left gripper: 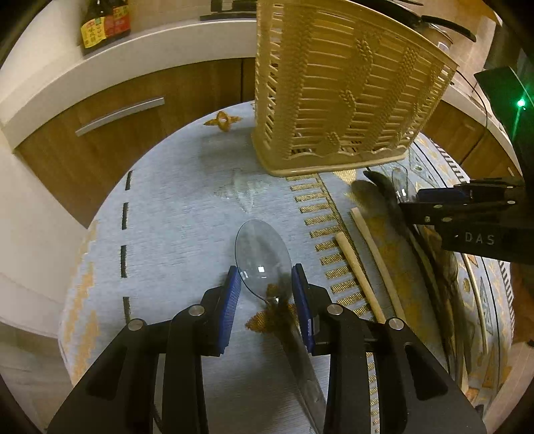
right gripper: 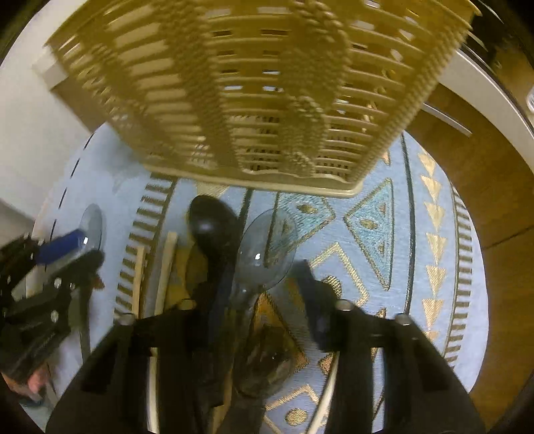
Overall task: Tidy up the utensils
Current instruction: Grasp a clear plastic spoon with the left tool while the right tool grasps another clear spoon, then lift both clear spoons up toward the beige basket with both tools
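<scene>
A clear plastic spoon (left gripper: 262, 253) lies low over the blue-and-gold tablecloth (left gripper: 173, 233). My left gripper (left gripper: 267, 283) is shut on it, with the blue pads (left gripper: 233, 300) against both edges of the bowl's lower part. A second clear spoon (right gripper: 265, 248) and a black spoon (right gripper: 213, 227) lie side by side further right. My right gripper (right gripper: 263, 283) straddles the second clear spoon's lower bowl. Blur hides whether its pads touch. A beige slatted utensil basket (left gripper: 333, 83) stands just beyond both grippers. Two pale chopsticks (left gripper: 357, 277) lie between the spoons.
The round table (right gripper: 467, 267) is ringed by wooden cabinets (left gripper: 120, 115) under a white counter. Sauce bottles (left gripper: 103, 23) stand on the counter at the back left, and a dark pan (left gripper: 444, 25) sits at the back right. Part of a hand (right gripper: 36, 380) shows behind the left gripper.
</scene>
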`<action>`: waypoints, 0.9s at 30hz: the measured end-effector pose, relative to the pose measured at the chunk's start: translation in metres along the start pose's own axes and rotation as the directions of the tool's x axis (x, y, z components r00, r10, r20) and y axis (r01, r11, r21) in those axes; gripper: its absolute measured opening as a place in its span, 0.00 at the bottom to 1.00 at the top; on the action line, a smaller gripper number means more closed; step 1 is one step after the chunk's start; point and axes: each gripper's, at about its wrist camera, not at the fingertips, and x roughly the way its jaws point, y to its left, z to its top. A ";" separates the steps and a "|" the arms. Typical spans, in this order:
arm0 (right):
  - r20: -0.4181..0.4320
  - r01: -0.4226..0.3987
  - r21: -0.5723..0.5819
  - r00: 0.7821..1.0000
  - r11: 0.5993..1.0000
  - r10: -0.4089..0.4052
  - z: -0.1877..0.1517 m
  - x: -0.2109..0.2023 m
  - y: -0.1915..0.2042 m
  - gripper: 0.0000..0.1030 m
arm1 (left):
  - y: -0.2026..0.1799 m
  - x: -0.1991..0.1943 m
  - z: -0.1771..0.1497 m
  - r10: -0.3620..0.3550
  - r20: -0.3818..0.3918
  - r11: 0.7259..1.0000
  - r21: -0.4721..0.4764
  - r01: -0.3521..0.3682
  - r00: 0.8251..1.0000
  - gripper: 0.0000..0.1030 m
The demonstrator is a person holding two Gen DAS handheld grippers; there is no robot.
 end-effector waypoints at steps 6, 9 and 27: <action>-0.025 -0.017 -0.100 1.000 0.995 0.015 -0.020 -0.007 -0.012 0.27 | -0.004 -0.003 -0.003 -0.017 -0.026 0.997 0.070 0.019 1.000 0.31; -0.031 -0.057 -0.081 0.998 0.995 0.055 -0.024 -0.007 -0.024 0.28 | -0.007 -0.002 -0.003 -0.010 -0.034 0.995 0.102 0.013 0.999 0.33; -0.115 -0.037 0.045 0.992 0.998 0.042 0.024 -0.004 -0.034 0.29 | -0.018 0.013 0.027 0.071 -0.057 0.997 0.033 -0.069 0.996 0.30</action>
